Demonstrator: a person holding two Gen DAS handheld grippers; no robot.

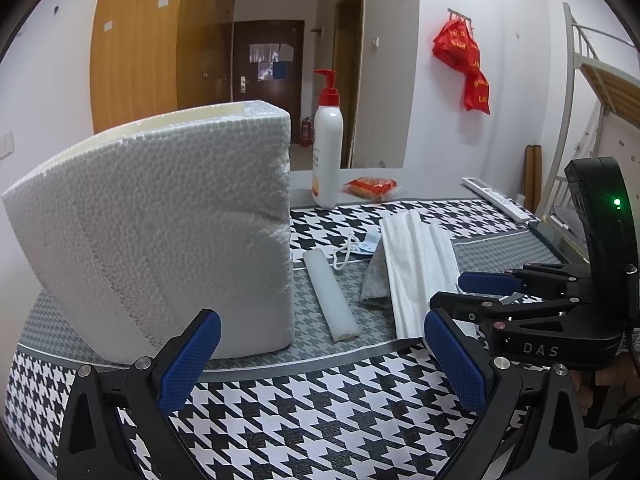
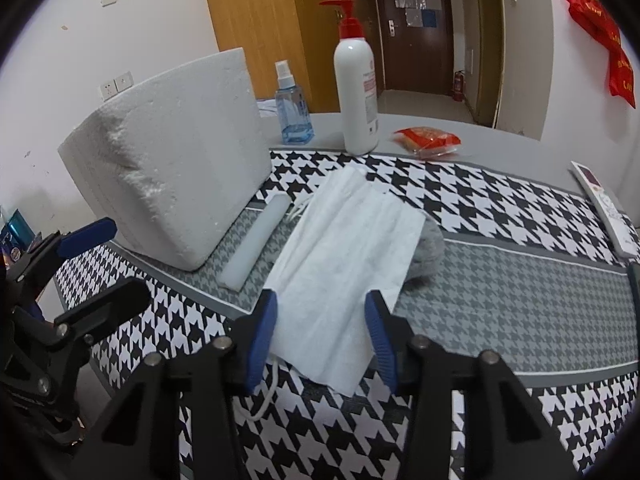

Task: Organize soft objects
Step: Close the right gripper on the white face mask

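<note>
Right wrist view: the right gripper point(image 2: 322, 334) has its two blue ribbed pads either side of the near end of one white pleated paper-like sheet point(image 2: 344, 256), partly closed, but I can't tell if the pads actually press on it. A white cord loop point(image 2: 264, 396) pokes out under that near end, and one grey fuzzy cloth point(image 2: 428, 252) is tucked under the sheet's far right side. Just left lies one white smooth foam strip point(image 2: 256, 236), long and flat, right beside one big white beaded styrofoam block point(image 2: 168, 168) standing on the black-and-white houndstooth table mat point(image 2: 500, 208). The left gripper point(image 1: 322, 364) hangs wide open over the mat's near edge with nothing between its pads. Further back: one white pump bottle with red top point(image 2: 356, 80), one clear blue spray bottle point(image 2: 294, 112), one red crinkly snack packet point(image 2: 428, 140), one white remote point(image 2: 604, 208) at the right edge. Most open mat is to the sheet's right.
</note>
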